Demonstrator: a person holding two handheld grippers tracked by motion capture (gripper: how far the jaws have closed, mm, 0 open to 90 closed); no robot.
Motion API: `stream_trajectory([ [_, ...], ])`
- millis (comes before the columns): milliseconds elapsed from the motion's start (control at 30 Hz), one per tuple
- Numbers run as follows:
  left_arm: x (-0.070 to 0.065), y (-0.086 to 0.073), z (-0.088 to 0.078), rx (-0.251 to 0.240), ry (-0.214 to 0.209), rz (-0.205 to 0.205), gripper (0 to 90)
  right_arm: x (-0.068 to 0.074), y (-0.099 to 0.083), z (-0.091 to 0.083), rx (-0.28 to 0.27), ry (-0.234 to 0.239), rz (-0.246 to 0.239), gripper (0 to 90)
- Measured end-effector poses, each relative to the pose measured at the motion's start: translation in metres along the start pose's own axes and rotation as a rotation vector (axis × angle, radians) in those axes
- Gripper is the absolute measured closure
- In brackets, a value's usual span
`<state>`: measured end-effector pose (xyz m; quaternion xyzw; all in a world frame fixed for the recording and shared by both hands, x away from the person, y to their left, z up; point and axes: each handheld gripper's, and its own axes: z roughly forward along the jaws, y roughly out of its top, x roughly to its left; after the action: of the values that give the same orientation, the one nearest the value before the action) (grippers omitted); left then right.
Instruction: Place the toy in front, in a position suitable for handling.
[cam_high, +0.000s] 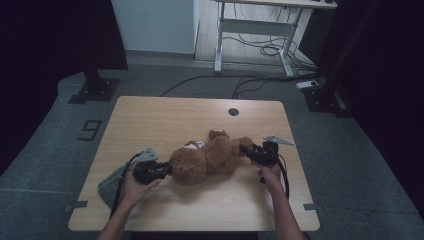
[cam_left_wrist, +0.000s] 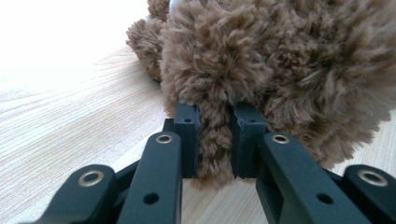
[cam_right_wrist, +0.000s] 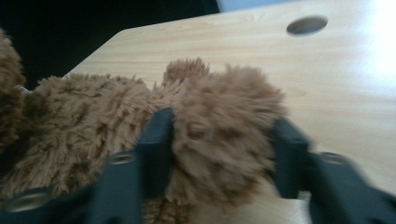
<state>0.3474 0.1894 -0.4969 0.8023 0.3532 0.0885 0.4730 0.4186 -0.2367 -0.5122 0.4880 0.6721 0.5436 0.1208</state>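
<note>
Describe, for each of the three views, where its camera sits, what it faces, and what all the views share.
High view: above the table, facing forward and down; forearms, left tool, right tool.
Left gripper view: rides the left tool, facing a pinched fur tuft.
Right gripper view: rides the right tool, facing a limb.
Shared: the teddy bear.

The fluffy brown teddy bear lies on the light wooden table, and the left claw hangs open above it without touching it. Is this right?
Not quite. In the left gripper view, the left claw is shut on a tuft of the fluffy brown teddy bear, not hanging open above it. The bear does lie on the light wooden table.
</note>
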Motion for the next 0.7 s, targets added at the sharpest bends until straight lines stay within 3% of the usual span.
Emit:
stream_trajectory([
  [167, -0.001, 0.004, -0.002, -0.024, 0.023, 0.011, 76.5, 0.016, 0.009, -0.016, -0.086, -0.033, -0.09, 68.4],
  [333, 0.0, 0.019, -0.004, -0.04, 0.031, 0.033, 76.8, 0.033, 0.021, -0.038, -0.17, -0.022, -0.141, 70.1],
  [467, 0.001, 0.028, -0.006, -0.057, 0.022, 0.033, 77.0, 0.041, 0.027, -0.06, -0.25, 0.008, -0.14, 70.4],
  [533, 0.004, 0.033, -0.005, -0.056, 0.011, 0.025, 77.0, 0.045, 0.027, -0.07, -0.269, 0.012, -0.159, 70.5],
  [700, 0.007, 0.028, 0.005, -0.019, 0.011, 0.017, 77.1, 0.05, 0.019, -0.078, -0.267, 0.0, -0.19, 70.4],
])
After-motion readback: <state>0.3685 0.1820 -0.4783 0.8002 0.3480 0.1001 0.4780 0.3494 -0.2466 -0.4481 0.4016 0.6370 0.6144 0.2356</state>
